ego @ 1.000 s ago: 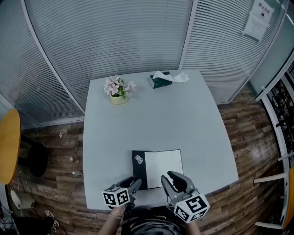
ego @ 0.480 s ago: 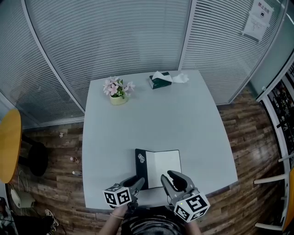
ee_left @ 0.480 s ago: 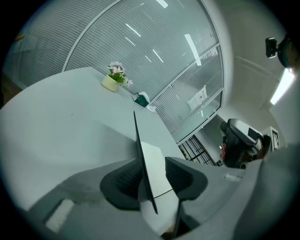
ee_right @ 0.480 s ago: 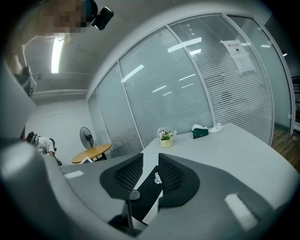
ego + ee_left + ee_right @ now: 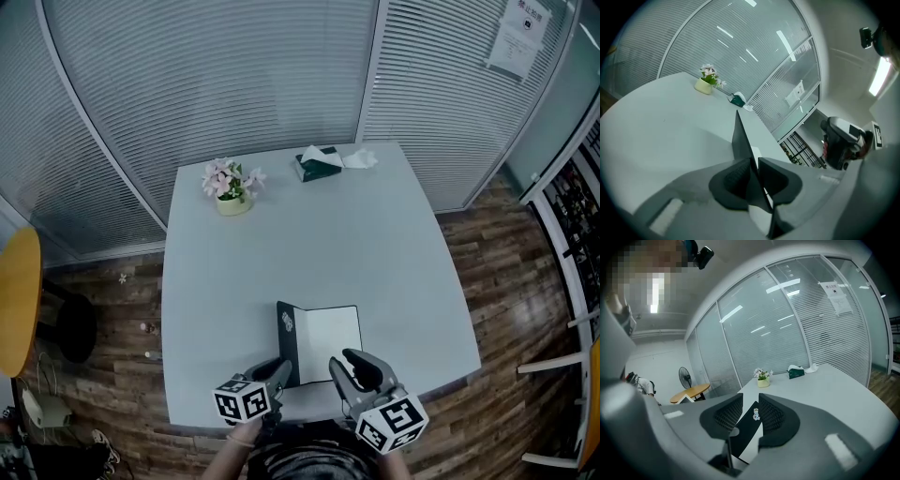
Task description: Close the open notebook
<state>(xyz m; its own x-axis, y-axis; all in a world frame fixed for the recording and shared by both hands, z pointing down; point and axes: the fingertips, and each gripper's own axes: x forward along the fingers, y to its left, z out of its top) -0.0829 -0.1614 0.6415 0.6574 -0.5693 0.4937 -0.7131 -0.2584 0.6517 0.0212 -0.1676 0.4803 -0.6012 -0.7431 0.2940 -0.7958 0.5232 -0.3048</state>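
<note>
The open notebook (image 5: 330, 334) lies at the near edge of the bench (image 5: 394, 234), its dark left cover (image 5: 287, 330) raised steeply. The left tongs (image 5: 753, 161) have just been closing and pinch that cover's near edge. The right tongs (image 5: 751, 405) hang over the same bench edge, slightly parted, holding nothing.

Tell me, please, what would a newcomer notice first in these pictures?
First, the open notebook at the near edge of the pale table: its dark cover stands lifted, and the fingers of the left gripper have just been closing on it. The right gripper hovers beside it, open. Far off, a pot of pink flowers and a green tissue box sit near the back edge.
</note>
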